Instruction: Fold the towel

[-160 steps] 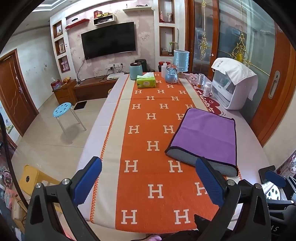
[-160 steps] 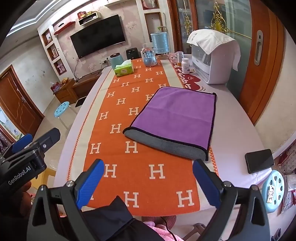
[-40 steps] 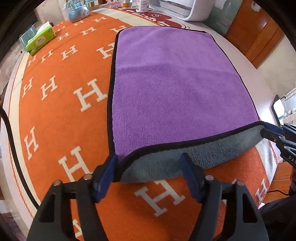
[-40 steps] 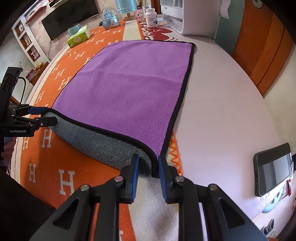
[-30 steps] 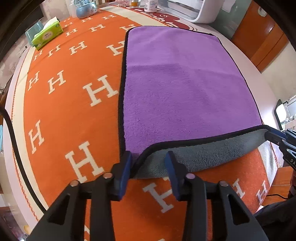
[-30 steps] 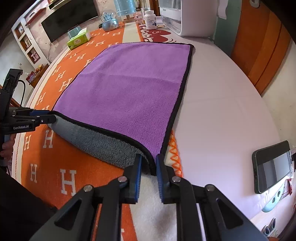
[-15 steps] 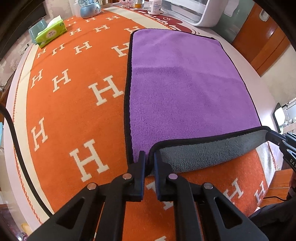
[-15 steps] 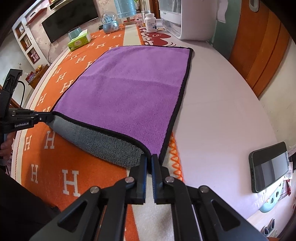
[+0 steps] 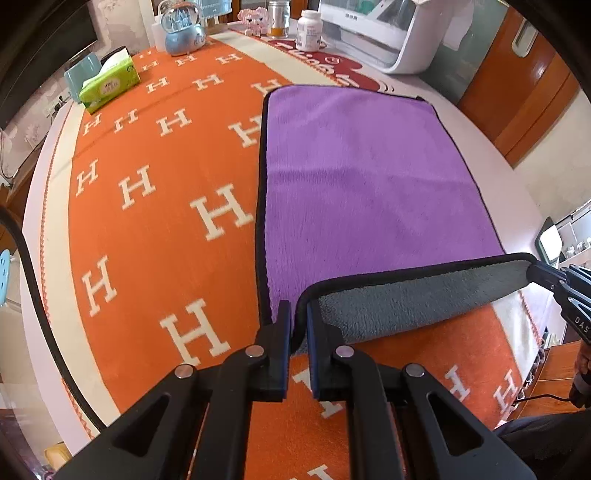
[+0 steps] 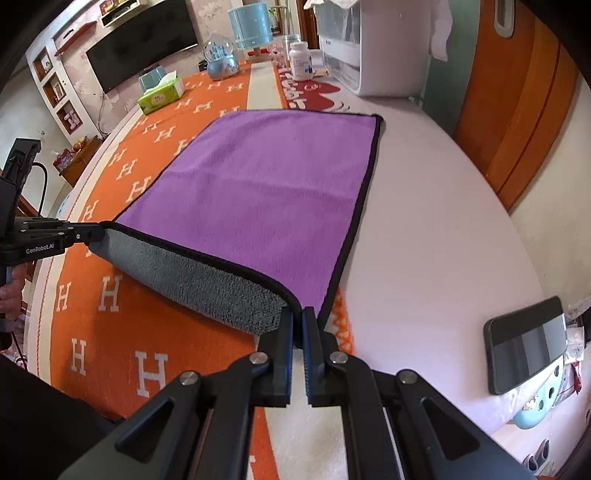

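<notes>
A purple towel (image 9: 369,184) with black trim and a grey underside lies on the orange H-patterned table runner (image 9: 155,206); it also shows in the right wrist view (image 10: 273,192). My left gripper (image 9: 298,325) is shut on the towel's near left corner. My right gripper (image 10: 297,325) is shut on the near right corner. Both corners are lifted, so the near edge curls up and shows the grey underside (image 10: 207,280). Each gripper shows in the other's view, the right one (image 9: 554,284) and the left one (image 10: 55,236).
A black phone (image 10: 528,347) lies on the white tabletop to the right. At the far end stand a green tissue box (image 9: 110,86), a snow globe (image 9: 181,33), a white bottle (image 9: 308,29) and a white appliance (image 9: 384,33).
Both grippers closed on the towel's near corners and have raised them. The near edge now curls higher, with more grey underside showing.
</notes>
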Tool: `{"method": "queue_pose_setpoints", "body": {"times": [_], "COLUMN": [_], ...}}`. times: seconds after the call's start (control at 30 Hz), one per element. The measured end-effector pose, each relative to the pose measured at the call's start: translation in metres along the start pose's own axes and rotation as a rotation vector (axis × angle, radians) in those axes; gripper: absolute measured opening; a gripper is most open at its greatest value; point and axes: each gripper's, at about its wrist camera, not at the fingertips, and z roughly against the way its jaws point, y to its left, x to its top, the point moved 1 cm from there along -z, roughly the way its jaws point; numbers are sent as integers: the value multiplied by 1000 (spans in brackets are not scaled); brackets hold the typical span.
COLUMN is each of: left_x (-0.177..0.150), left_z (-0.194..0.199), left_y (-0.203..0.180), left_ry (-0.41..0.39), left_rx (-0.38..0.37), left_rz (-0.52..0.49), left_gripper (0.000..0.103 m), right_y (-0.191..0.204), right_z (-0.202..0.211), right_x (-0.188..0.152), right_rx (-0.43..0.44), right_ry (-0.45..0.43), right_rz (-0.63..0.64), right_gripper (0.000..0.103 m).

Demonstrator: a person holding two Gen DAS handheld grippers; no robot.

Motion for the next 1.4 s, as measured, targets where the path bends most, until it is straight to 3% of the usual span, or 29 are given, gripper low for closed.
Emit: {"method": "queue_pose_setpoints", "body": {"times": [0.2, 0.63, 1.13, 1.4], "left_x": [23, 105, 179, 208], "left_z": [25, 61, 27, -12], "left_y": [0, -6, 1, 8], "left_ry": [-57, -240, -356, -349], "left_rx": [-7, 37, 66, 50], "left_rz": [-34, -124, -96, -29], "left_gripper": [6, 6, 5, 5], "right_y": [-10, -32, -56, -56], "right_z": [15, 31, -2, -36], "right_x": [25, 95, 166, 189], "right_rx": [31, -2, -95, -244], "right_ry": [-36, -207, -364, -425], "right_rz": [-46, -10, 25, 94], "right_gripper": [4, 4, 4, 4]}}
